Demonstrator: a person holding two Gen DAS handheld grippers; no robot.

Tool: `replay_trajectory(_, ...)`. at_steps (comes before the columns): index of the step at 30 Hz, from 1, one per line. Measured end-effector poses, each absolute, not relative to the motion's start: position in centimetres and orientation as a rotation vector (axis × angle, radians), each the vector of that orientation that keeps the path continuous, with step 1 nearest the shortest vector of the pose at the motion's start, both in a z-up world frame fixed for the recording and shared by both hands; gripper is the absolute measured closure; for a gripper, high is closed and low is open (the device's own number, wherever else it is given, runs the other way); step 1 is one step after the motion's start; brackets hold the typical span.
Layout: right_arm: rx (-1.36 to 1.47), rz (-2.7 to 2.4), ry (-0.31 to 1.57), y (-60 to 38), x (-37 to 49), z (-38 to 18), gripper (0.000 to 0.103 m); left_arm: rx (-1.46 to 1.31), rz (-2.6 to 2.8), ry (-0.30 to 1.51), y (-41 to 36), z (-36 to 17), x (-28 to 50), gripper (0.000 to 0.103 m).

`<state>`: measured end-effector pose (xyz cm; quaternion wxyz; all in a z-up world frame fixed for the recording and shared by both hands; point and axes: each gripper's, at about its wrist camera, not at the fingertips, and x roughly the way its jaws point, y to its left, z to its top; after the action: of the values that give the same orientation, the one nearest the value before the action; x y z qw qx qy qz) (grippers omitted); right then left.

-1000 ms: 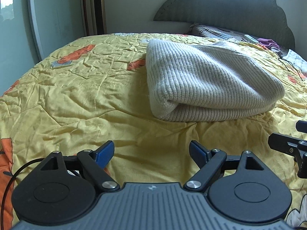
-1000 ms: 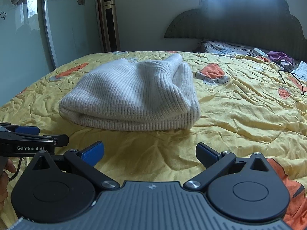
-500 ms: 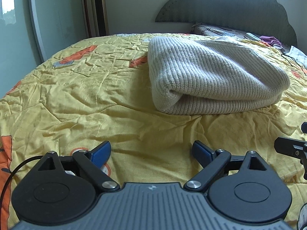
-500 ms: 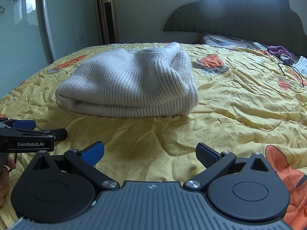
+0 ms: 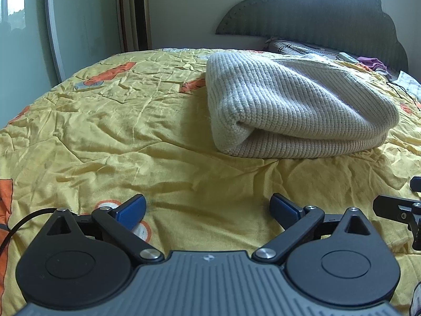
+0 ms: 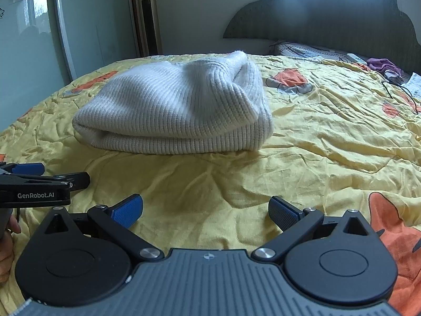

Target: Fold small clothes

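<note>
**Folded sweater on the bed, both tongs released**

Your left tongs sit at the bottom centre of the left wrist view, blue pads spread wide apart and gripping nothing, low over the yellow bedspread. The cream ribbed knit sweater lies folded in the centre right of that frame, resting on the bedspread well apart from the pads, its rolled fold edge facing you.

Your right tongs are likewise released, pads parted at the bottom centre of the right wrist view. There the sweater sits in the centre left of the frame, beyond the pads and not touching them. Your left tongs show at the left edge, side on, beside your own.

Behind the bed, a dark scalloped headboard fills the upper right, and a gold tower fan stands in the upper left.
</note>
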<state>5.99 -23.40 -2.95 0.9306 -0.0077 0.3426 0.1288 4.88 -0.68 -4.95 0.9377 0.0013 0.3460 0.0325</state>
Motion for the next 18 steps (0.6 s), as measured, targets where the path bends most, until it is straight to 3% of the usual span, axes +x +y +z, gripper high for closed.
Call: replay_trajectory(18,0.000,0.259,0.705,-23.57,6.59,-3.49,0.000,0.015,0.067,0.708,-0.84,-5.12,4.99,0.000)
